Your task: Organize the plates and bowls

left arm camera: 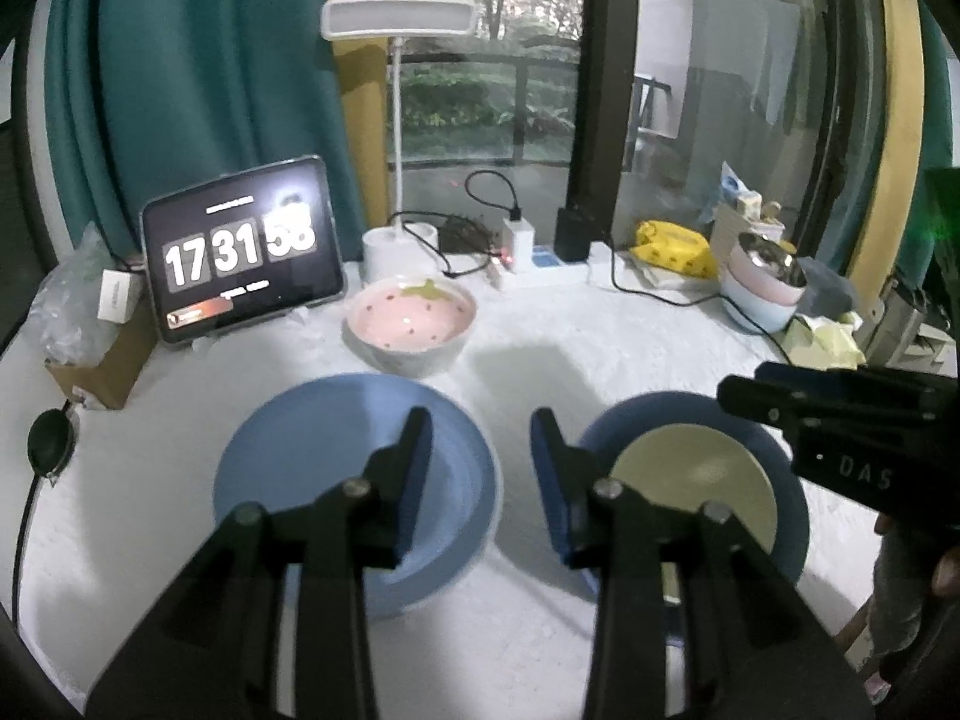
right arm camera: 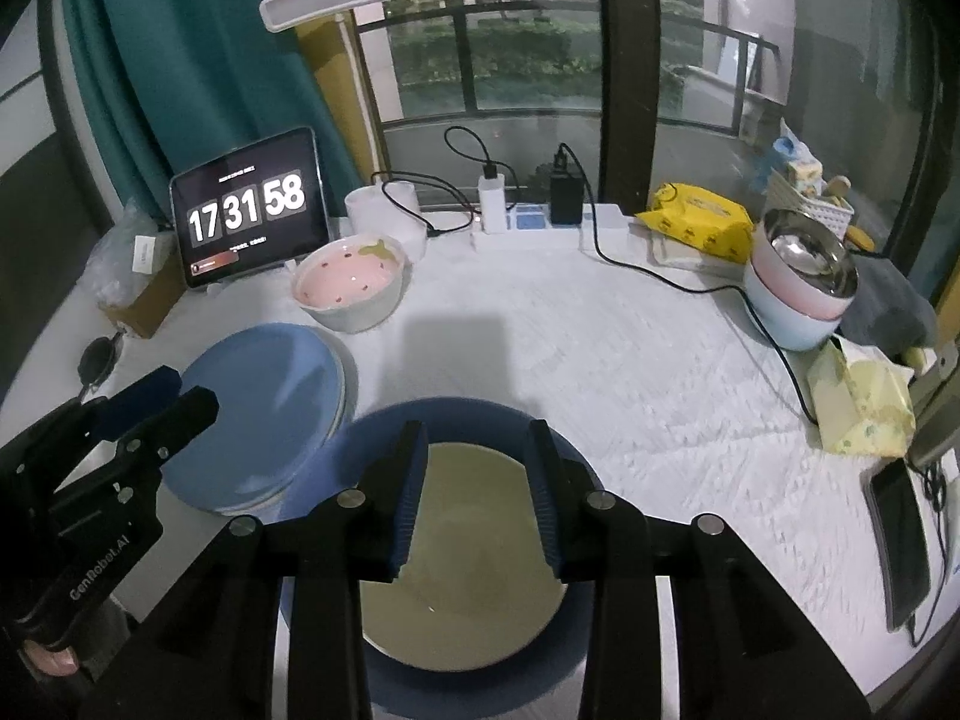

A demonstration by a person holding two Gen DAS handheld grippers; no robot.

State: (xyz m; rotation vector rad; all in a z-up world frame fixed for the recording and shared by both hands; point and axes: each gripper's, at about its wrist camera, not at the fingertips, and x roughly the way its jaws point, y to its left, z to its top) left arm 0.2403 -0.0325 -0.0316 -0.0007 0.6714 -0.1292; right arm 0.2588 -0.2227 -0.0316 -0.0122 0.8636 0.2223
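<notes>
A light blue plate lies on the white table, on top of a white plate whose rim shows in the right wrist view. To its right a small pale yellow-green plate rests on a dark blue plate. A pink strawberry bowl stands behind them. My left gripper is open and empty, hovering between the two plate stacks. My right gripper is open and empty above the yellow-green plate and the dark blue plate. The light blue plate and the strawberry bowl lie left of it.
A tablet clock and a cardboard box stand at back left. A desk lamp, chargers and cables line the back. Stacked bowls with a steel one, yellow packs, tissues and a phone sit at right.
</notes>
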